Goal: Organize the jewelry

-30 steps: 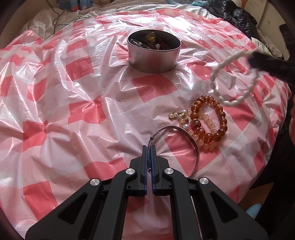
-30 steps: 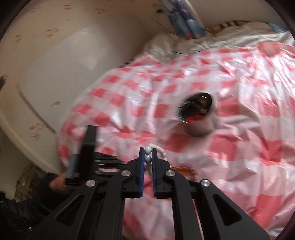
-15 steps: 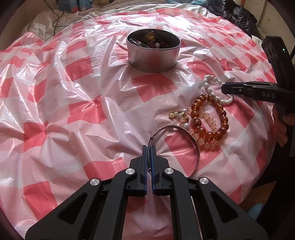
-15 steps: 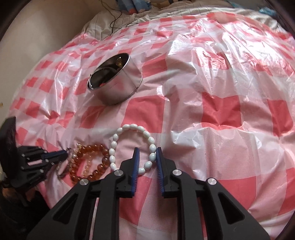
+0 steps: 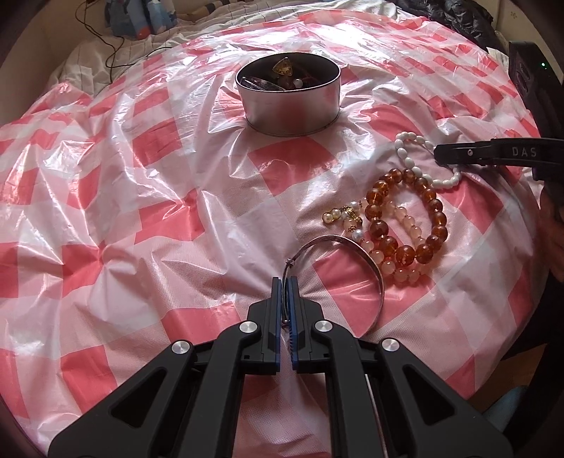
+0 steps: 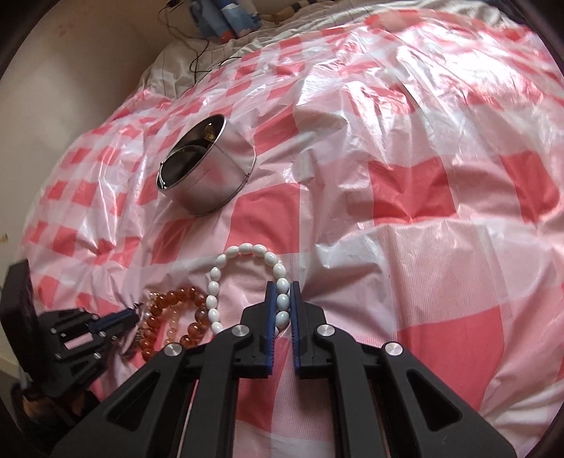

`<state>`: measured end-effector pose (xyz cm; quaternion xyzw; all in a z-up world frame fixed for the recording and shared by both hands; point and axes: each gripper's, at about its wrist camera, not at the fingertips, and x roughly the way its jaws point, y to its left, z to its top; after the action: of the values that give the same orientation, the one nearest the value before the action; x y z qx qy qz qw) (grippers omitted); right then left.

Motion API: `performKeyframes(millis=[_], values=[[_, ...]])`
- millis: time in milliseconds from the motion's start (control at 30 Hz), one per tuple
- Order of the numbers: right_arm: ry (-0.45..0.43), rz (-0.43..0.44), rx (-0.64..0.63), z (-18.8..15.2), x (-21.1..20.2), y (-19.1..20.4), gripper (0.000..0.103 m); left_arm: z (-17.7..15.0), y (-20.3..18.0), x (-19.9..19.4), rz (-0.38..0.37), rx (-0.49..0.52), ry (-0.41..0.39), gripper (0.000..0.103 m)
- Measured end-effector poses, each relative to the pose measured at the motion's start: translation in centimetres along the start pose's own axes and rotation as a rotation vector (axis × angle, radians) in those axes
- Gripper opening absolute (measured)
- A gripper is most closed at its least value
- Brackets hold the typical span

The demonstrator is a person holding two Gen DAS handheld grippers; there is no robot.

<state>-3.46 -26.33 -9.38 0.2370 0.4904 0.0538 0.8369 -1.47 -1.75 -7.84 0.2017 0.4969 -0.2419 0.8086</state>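
My left gripper (image 5: 285, 282) is shut on a thin silver bangle (image 5: 366, 257) that lies on the red-checked plastic sheet. My right gripper (image 6: 282, 287) is closed around the white bead bracelet (image 6: 225, 260), which rests on the sheet; it also shows in the left wrist view (image 5: 405, 155). An amber bead bracelet (image 5: 405, 218) and a pale pink bead strand (image 5: 394, 271) lie between them, beside small gold and pearl pieces (image 5: 347, 216). A round metal tin (image 5: 289, 98) holding several jewelry pieces stands farther back; it also shows in the right wrist view (image 6: 208, 176).
The checked sheet (image 5: 141, 176) covers a soft bed and is wrinkled. Cables and blue packages (image 5: 141, 17) lie at the far edge. A dark jacket (image 5: 458, 14) is at the far right. A wall (image 6: 53, 88) runs along the bed's left side.
My right gripper carried the white bracelet down from the air onto the sheet, opened briefly, and has closed on it again. The left gripper has not moved.
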Motion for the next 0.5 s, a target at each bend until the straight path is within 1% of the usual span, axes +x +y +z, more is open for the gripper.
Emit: performKeyframes(millis=[200, 333, 400, 500], values=[[0.000, 0.028, 0.061, -0.2, -0.2, -0.3, 0.008, 0.0, -1.3, 0.0, 0.069, 0.050, 0.004, 0.004], [-0.015, 0.043, 0.067, -0.3, -1.0, -0.3, 0.008, -0.2, -1.1, 0.0, 0.065, 0.037, -0.007, 0.004], [-0.031, 0.069, 0.093, -0.3, -1.7, -0.8, 0.008, 0.0, -1.3, 0.1, 0.076, 0.048, -0.006, 0.004], [-0.063, 0.100, 0.093, -0.1, -2.6, -0.7, 0.008, -0.1, -1.1, 0.2, 0.067, 0.041, -0.012, 0.004]])
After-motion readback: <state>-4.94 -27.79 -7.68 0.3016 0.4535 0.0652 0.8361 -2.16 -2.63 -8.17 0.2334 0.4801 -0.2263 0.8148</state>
